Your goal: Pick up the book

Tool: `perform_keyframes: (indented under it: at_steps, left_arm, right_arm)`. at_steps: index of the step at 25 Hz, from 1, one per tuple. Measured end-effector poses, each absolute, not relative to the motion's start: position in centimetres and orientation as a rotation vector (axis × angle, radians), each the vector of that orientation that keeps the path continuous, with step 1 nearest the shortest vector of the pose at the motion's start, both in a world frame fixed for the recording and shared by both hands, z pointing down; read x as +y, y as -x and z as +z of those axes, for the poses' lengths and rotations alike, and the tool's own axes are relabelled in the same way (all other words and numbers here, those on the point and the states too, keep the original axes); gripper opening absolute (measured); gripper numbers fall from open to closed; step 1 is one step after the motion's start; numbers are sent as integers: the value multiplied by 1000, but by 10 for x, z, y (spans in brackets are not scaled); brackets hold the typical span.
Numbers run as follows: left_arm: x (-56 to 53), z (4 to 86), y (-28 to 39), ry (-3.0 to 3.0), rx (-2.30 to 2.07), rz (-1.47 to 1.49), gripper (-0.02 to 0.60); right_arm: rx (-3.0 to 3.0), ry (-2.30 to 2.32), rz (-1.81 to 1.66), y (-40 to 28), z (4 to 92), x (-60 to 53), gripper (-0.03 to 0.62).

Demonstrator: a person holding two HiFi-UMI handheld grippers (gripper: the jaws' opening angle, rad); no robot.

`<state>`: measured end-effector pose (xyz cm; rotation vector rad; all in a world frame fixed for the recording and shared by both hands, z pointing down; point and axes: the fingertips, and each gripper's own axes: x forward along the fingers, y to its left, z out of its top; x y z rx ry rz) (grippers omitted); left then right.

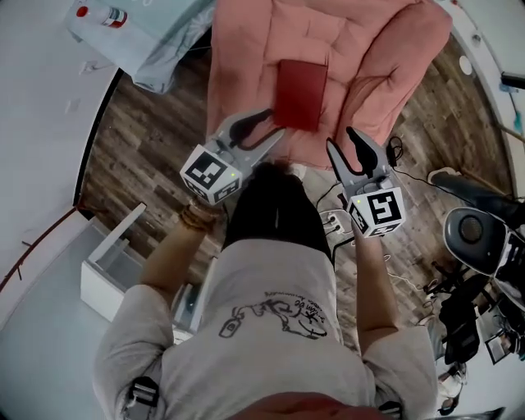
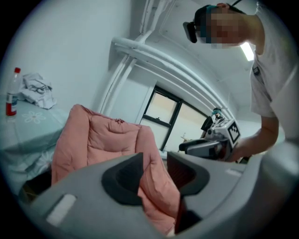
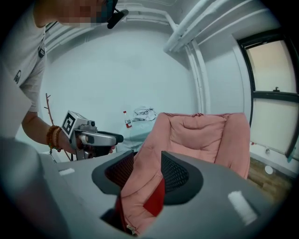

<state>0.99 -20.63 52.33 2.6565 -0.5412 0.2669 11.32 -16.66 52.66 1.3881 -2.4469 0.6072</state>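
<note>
Holding a claw in each hand, a person in a grey printed T-shirt (image 1: 271, 320) leans over a pink padded chair (image 1: 246, 49), seen from a head camera looking steeply down. A beaded bracelet (image 1: 197, 217) circles the left wrist.

The left claw (image 1: 271, 123) points at the chair's front edge, its jaws standing partly apart with nothing gripped. Its own view shows only the pink padding in the gap between the pads. The right claw (image 1: 342, 141) sits near the chair's front right side, jaws also partly apart and holding nothing. Its own view shows pink padding and a red corner of the book between the pads, neither pad pressing on it.

The book (image 1: 301, 94), dark red and closed, lies flat on the chair's seat, just beyond both claws and between their lines of aim. The left claw's tip is close to the book's near left corner; whether it touches cannot be told.

The chair stands on a dark wood-plank floor (image 1: 139, 156). A white power strip (image 1: 332, 220) lies on the floor in front of the chair, and a white open-topped box (image 1: 111, 262) sits well to the chair's front left. Beyond the chair's left side, a bottle with a red cap (image 1: 105, 16) rests on a surface under a pale green cloth (image 1: 164, 41).
</note>
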Motion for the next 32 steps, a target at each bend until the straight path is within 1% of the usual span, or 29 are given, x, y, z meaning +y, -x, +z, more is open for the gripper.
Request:
perform_keyframes:
  at_steps: [5,11,16,23,28,32]
  left_arm:
    - [-215,608,-13,-2608,-508,370,190]
    - [-231,690,-20,-2552,-503,411,190]
    - [-245,754,-17,-2496,-519,425,207]
    - [-261,849,-28,-2422,-489,466,243]
    - [-270,908,-28,-2346,-515,458,263]
    - [-269,953,-34,-2302,-492,520,291]
  right_arm:
    - [-2409,-1368,674,-119,598,-186,216]
    - [-2373,-1366,746,-129,681,-208,241]
    - [-2329,-1369,819,-134,754,-217,258]
    - [-2297,-1319,874,-134,849,-231,261]
    - [-2270,-1339,934,-134,902,-239,270]
    - [-2236,-1339,982,-140,940,-241,276]
